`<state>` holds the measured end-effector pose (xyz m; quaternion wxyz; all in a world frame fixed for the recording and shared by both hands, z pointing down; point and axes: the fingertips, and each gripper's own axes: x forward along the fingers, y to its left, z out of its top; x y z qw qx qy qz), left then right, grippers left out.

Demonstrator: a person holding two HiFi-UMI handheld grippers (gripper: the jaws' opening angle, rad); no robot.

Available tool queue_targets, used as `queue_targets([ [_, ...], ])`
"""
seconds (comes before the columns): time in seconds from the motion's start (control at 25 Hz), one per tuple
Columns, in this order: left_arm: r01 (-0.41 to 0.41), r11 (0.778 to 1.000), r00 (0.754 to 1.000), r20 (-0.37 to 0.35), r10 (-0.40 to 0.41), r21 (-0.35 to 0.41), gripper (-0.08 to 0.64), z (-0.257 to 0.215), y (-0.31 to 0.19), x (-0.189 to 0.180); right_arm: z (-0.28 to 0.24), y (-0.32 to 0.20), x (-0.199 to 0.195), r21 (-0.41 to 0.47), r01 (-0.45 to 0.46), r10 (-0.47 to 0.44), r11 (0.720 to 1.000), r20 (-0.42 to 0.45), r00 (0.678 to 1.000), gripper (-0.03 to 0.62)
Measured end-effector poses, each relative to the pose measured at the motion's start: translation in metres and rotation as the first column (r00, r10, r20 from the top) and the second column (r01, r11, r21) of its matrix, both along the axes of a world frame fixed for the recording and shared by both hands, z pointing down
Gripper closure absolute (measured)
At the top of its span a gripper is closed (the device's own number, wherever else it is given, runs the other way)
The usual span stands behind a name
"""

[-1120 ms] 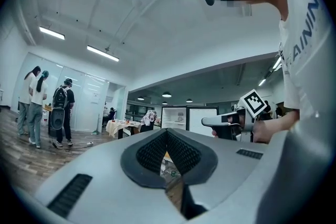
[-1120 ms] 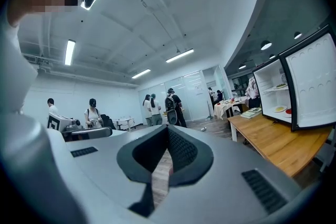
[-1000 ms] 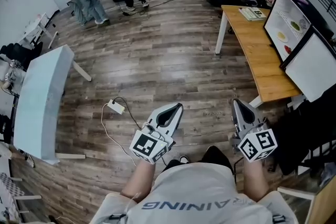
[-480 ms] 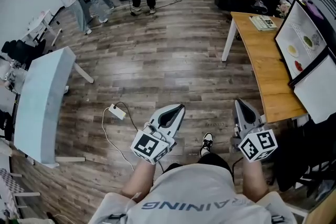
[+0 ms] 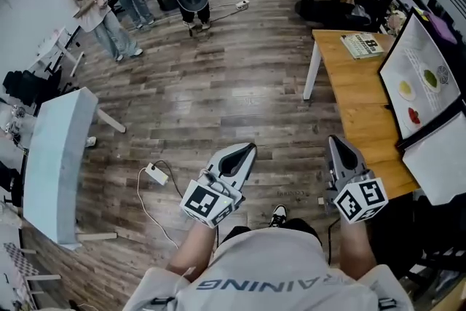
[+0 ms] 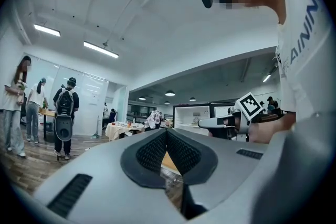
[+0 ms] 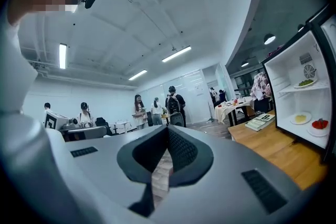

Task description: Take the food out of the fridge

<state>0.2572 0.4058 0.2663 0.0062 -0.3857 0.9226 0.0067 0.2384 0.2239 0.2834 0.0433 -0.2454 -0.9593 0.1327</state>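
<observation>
Both the left gripper [image 5: 246, 149] and the right gripper [image 5: 336, 141] ride level, jaws pressed together and empty, likely because the food [image 7: 300, 118] on the open fridge [image 7: 283, 73] shelves lies well right of the right jaws

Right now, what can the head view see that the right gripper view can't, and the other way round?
Only the head view shows the white power strip with its cable on the wooden floor, and the pale blue panel at the left. Only the right gripper view shows the ceiling lights. Both show the open fridge with plates of food inside, the wooden table beside it with a book on it, and people standing far off.
</observation>
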Motion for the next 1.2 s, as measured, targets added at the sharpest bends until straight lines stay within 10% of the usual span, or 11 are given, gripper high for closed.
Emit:
queue_targets([
  [0.68, -0.164, 0.986, 0.986, -0.030, 0.163, -0.031, 0.551, 0.017, -0.108, -0.175, 0.020, -0.106, -0.153, -0.036, -0.162, 0.160, 0.986, -0.049, 0.986, 0.572],
  [1.2, -0.479, 0.877, 0.878, -0.037, 0.478, -0.031, 0.551, 0.008, -0.147, -0.351, 0.008, -0.126, -0.269, 0.003, -0.466, 0.466, 0.885, -0.058, 0.883, 0.572],
])
